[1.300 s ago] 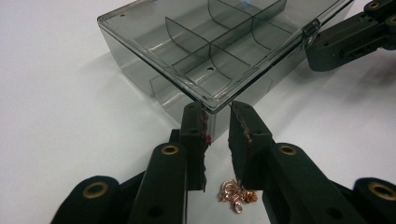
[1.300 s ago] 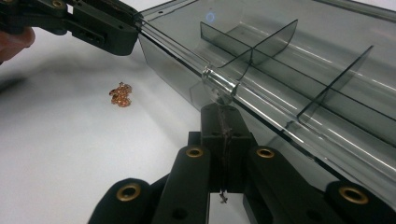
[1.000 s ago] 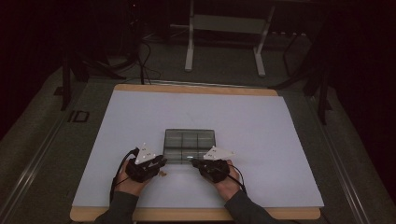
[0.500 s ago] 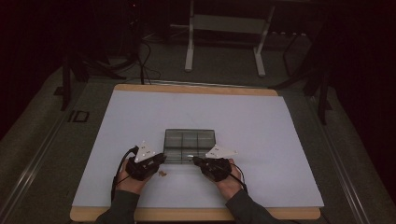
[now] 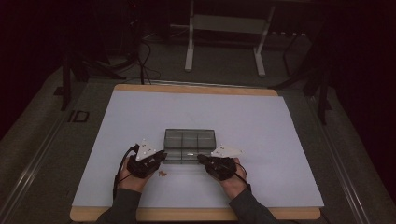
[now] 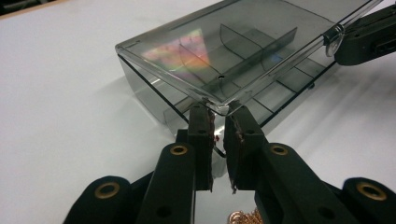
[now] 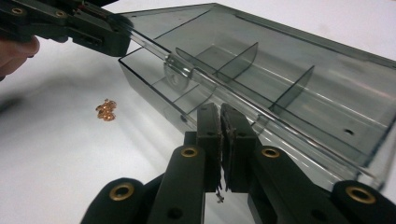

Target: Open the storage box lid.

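Smoky clear compartment box [image 5: 189,142], lid [image 6: 224,56] slightly raised, mid-table on white sheet.

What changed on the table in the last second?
The left gripper has just been closing its jaws on the front corner of the clear lid. The right gripper has just been opening its jaws slightly, at the lid's edge. Both hands, the grey box and the copper bits stayed put.

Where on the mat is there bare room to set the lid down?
The white mat is bare beyond the smoky clear compartment box, and to the box's left and right. It is crowded along the box's near edge: left gripper, right gripper and the small copper chain.
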`<action>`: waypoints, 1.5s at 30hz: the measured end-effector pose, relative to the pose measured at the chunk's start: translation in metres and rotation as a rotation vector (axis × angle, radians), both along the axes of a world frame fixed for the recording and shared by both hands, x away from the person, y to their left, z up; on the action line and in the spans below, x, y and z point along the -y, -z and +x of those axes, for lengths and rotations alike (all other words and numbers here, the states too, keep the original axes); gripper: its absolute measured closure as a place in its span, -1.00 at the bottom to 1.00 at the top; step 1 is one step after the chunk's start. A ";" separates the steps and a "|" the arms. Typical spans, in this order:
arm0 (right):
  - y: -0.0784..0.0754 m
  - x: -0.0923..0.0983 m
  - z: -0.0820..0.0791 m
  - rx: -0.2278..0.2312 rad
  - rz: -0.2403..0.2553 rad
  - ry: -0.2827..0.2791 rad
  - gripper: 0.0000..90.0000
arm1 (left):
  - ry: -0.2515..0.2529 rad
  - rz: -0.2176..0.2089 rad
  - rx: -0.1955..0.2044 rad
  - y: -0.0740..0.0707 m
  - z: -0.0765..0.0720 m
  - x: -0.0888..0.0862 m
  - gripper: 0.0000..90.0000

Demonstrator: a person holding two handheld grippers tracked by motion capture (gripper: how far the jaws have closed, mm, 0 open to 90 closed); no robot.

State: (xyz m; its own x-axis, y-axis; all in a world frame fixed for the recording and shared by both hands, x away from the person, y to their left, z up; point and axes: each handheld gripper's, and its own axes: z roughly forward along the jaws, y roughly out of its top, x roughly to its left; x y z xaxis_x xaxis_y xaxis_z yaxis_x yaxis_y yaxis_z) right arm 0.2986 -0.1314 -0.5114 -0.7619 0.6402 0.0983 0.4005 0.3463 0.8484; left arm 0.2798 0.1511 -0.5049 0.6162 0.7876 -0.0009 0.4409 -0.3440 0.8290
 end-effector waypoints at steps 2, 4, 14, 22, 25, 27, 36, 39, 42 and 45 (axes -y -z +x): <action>-0.001 0.002 0.000 0.000 0.005 0.007 0.93 | -0.004 0.001 0.004 -0.001 0.000 0.000 0.79; -0.002 0.004 0.001 0.000 0.005 0.010 0.93 | -0.006 -0.004 0.004 -0.001 0.001 0.000 0.79; -0.005 0.014 0.003 0.004 0.015 0.035 0.92 | -0.035 -0.011 0.015 -0.004 0.001 0.000 0.71; -0.009 0.017 0.004 0.012 0.026 0.043 0.92 | -0.076 -0.016 0.046 -0.005 0.000 0.000 0.55; -0.010 0.018 0.004 0.012 0.028 0.047 0.92 | -0.087 -0.008 0.071 -0.006 0.000 0.000 0.49; -0.010 0.020 0.005 0.011 0.031 0.051 0.92 | -0.084 0.000 0.084 -0.007 0.001 0.000 0.49; -0.007 0.026 0.009 0.006 0.023 0.080 0.88 | -0.073 0.009 0.133 -0.009 0.008 0.001 0.49; -0.006 0.029 0.011 0.010 0.007 0.095 0.84 | -0.065 0.004 0.121 -0.009 0.010 0.001 0.52; -0.006 0.033 0.014 0.004 0.007 0.112 0.81 | -0.056 -0.008 0.115 -0.010 0.012 0.000 0.55; -0.005 0.035 0.014 0.011 -0.007 0.125 0.78 | -0.055 -0.011 0.118 -0.011 0.015 0.000 0.55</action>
State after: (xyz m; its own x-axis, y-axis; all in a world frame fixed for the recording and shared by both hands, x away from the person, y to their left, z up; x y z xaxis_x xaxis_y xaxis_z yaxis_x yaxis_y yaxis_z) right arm 0.3130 -0.1662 -0.5063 -0.6774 0.7306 0.0856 0.4312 0.3002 0.8508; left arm 0.2950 0.1507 -0.4937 0.5687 0.8203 0.0605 0.3578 -0.3130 0.8798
